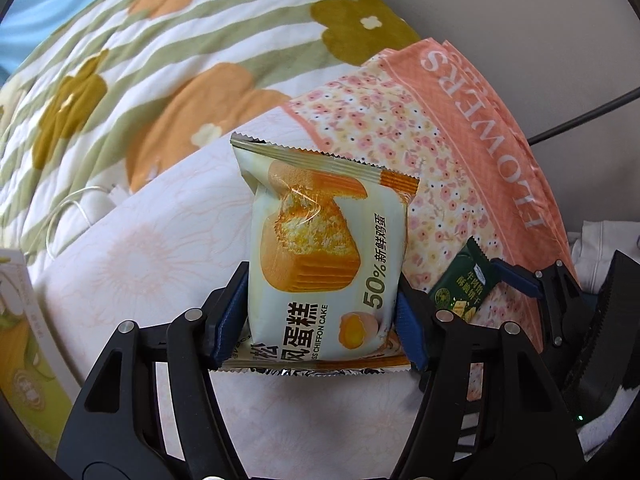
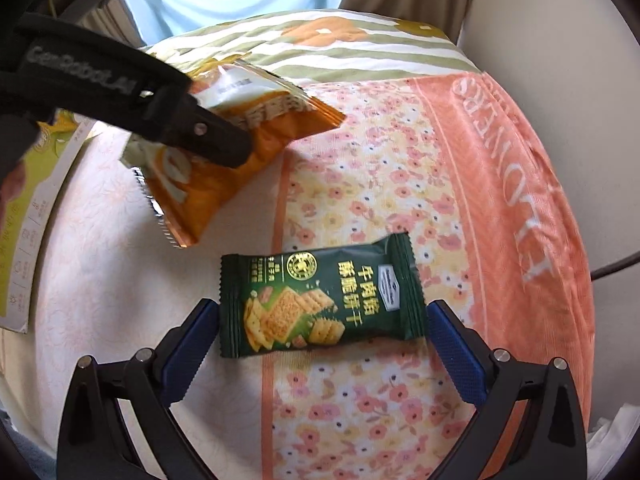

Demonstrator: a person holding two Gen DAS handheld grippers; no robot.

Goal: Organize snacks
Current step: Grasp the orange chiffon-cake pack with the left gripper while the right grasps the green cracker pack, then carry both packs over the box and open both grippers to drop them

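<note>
A cream and orange chiffon cake packet [image 1: 320,248] stands upright between the blue pads of my left gripper [image 1: 320,316], which is shut on its lower half. In the right wrist view that same packet [image 2: 208,184] hangs tilted above the bed from the left gripper [image 2: 224,140]. A dark green cracker packet [image 2: 320,300] lies flat on the bed. My right gripper [image 2: 324,344] straddles it, open, with a pad close to each short end and the wrapper not squeezed. The green packet [image 1: 464,284] also shows in the left wrist view beside a blue finger [image 1: 516,276] of the right gripper.
A peach floral pillow marked FLOWERS [image 1: 480,140] lies at the right, and a green-striped flowered quilt [image 1: 160,60] behind. A yellow-green box [image 2: 32,220] sits at the bed's left edge. A thin white cable [image 1: 68,208] lies on the pale sheet [image 2: 100,280].
</note>
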